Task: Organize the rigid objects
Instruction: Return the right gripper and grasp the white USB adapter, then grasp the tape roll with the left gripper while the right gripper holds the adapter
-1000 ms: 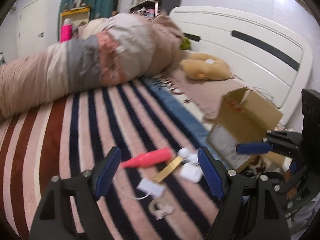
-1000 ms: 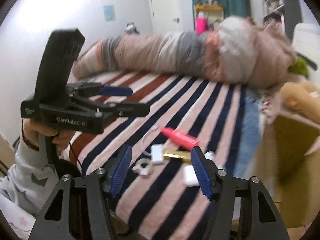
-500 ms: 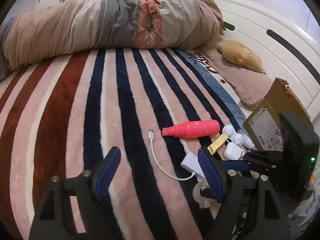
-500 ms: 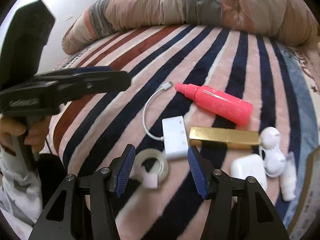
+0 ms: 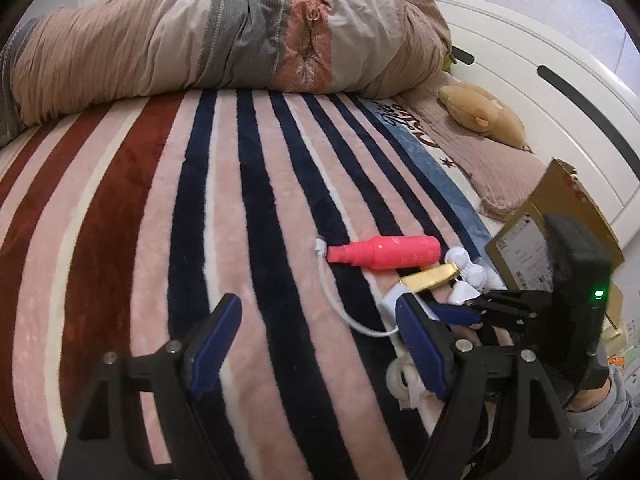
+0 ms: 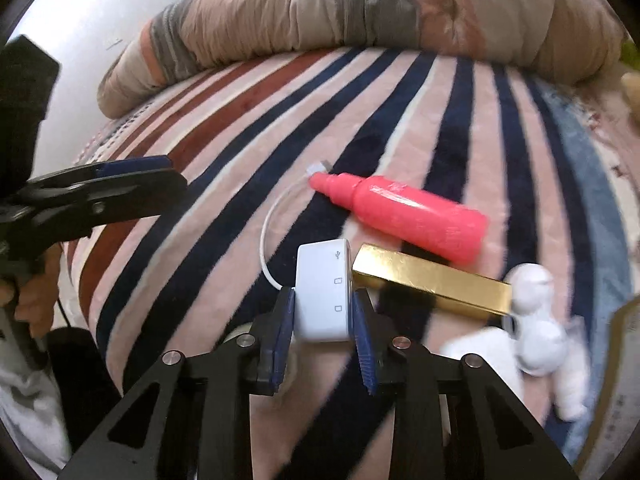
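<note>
A white USB adapter (image 6: 324, 296) with a short white cable (image 6: 268, 224) lies on the striped blanket. My right gripper (image 6: 323, 320) is shut on its near end, pads against both sides. Beside it lie a pink bottle (image 6: 408, 212), a gold bar-shaped box (image 6: 432, 284) and white earbud-like pieces (image 6: 536, 320). A tape roll (image 5: 400, 380) sits under the gripper. My left gripper (image 5: 316, 344) is open and empty above the blanket, left of the pile. In its view the pink bottle (image 5: 388, 252) and gold box (image 5: 432, 276) show, with the right gripper (image 5: 456, 314) over the adapter.
A cardboard box (image 5: 536, 240) stands at the right by the white headboard (image 5: 540, 60). A rolled duvet (image 5: 200, 40) lies across the far side of the bed. A tan plush toy (image 5: 480, 112) rests on a pillow. The striped blanket (image 5: 160, 220) stretches to the left.
My right gripper has moved down and forward onto the white adapter and closed on it. The left gripper has lowered a little and stays open.
</note>
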Motion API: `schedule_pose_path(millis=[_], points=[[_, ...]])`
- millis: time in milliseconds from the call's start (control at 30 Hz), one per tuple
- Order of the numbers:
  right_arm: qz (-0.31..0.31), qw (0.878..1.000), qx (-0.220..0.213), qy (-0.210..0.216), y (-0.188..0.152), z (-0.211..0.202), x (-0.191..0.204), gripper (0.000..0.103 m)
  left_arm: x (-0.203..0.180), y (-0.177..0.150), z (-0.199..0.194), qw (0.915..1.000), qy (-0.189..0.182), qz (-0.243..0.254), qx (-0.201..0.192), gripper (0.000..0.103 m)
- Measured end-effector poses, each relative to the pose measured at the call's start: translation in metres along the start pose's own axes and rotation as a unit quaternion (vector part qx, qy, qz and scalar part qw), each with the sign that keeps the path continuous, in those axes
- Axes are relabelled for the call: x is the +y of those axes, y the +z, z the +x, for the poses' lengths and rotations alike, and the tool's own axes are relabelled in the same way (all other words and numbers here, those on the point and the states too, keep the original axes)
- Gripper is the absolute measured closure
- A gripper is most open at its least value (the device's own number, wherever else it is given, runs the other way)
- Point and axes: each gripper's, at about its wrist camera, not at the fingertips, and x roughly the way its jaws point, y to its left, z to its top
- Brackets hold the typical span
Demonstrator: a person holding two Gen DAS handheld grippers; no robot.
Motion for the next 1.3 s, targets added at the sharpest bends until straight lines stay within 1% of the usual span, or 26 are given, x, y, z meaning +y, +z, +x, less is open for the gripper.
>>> schedule_pose_path(millis=[67,133,233,333,400,433,500,567,600,633,667,700,767,933,1000,1033,1133,1200,1300], points=[[0.006,1.000,-0.019,-0.004,-0.008,-0.020,-0.003,0.078,-0.003,-0.007,-0.002,0.9998,-0.015,0.007,0.004,0.026],[0.022,0.999,-0.025,-0.006,-0.024,-0.039,-0.009,0.078,-0.011,-0.019,0.000,0.9990,-0.033,0.024,0.016,0.026],[0.041,0.999,-0.023,-0.009,-0.048,-0.054,-0.014,0.078,-0.030,-0.030,0.008,0.9964,-0.047,0.058,0.040,0.026],[0.048,0.999,-0.013,-0.021,-0.069,-0.055,-0.017,0.078,-0.048,-0.037,0.021,0.9929,-0.055,0.087,0.061,0.027],[0.059,0.998,-0.003,-0.027,-0.078,-0.051,-0.020,0.078,-0.058,-0.042,0.034,0.9907,-0.047,0.101,0.079,0.027],[0.062,0.998,0.000,-0.032,-0.080,-0.049,-0.021,0.078,-0.062,-0.045,0.041,0.9897,-0.035,0.107,0.088,0.027],[0.053,0.998,-0.006,-0.035,-0.083,-0.049,-0.023,0.077,-0.068,-0.048,0.050,0.9880,-0.011,0.121,0.096,0.034],[0.041,0.998,-0.016,-0.034,-0.084,-0.049,-0.020,0.068,-0.072,-0.049,0.052,0.9874,0.003,0.131,0.088,0.037],[0.036,0.999,-0.019,-0.032,-0.084,-0.049,-0.020,0.066,-0.072,-0.048,0.052,0.9878,0.004,0.132,0.083,0.043],[0.028,0.999,-0.022,-0.032,-0.083,-0.048,-0.018,0.061,-0.070,-0.048,0.051,0.9883,0.004,0.130,0.079,0.047],[0.021,0.999,-0.024,-0.037,-0.081,-0.045,-0.015,0.059,-0.070,-0.047,0.051,0.9886,0.003,0.129,0.077,0.057],[0.011,0.999,-0.026,-0.046,-0.080,-0.044,-0.013,0.058,-0.069,-0.046,0.052,0.9889,0.004,0.129,0.074,0.063],[-0.006,0.998,-0.027,-0.055,-0.080,-0.040,-0.009,0.058,-0.068,-0.046,0.052,0.9889,0.002,0.131,0.072,0.063],[-0.031,0.997,-0.025,-0.063,-0.082,-0.036,-0.004,0.059,-0.067,-0.048,0.053,0.9883,0.003,0.137,0.067,0.063],[-0.036,0.997,-0.024,-0.061,-0.082,-0.036,-0.003,0.066,-0.065,-0.047,0.052,0.9891,0.003,0.133,0.064,0.063],[-0.036,0.997,-0.025,-0.060,-0.082,-0.036,-0.004,0.076,-0.063,-0.046,0.051,0.9898,0.003,0.128,0.062,0.063],[-0.027,0.997,-0.026,-0.060,-0.081,-0.039,-0.004,0.076,-0.056,-0.045,0.043,0.9914,0.006,0.120,0.052,0.063],[-0.026,0.997,-0.034,-0.062,-0.079,-0.044,-0.002,0.076,-0.053,-0.043,0.035,0.9922,0.003,0.117,0.042,0.063],[-0.035,0.996,-0.050,-0.062,-0.071,-0.059,0.005,0.076,-0.054,-0.036,0.013,0.9934,-0.002,0.113,0.016,0.063]])
